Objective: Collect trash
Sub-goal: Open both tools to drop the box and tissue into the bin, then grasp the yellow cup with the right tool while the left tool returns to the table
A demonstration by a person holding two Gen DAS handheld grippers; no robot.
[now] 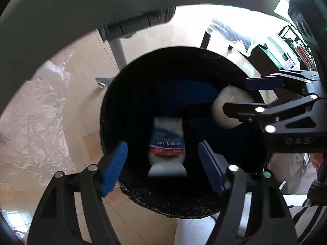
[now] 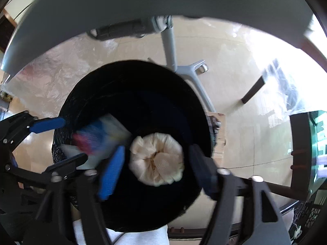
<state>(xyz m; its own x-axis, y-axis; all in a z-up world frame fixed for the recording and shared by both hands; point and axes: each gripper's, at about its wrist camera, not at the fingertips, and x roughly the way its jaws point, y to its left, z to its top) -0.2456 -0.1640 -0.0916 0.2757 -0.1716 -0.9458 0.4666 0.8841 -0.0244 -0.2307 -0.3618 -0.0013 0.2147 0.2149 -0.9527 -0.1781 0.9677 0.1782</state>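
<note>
Left wrist view: both grippers gape; blurred white packet (image 1: 167,143) over black bin (image 1: 130,94).

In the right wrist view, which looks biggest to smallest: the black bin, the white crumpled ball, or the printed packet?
1. Black bin, by far.
2. White crumpled ball.
3. Printed packet, though it is blurred and partly hidden, so ball versus packet is unsure.
</note>
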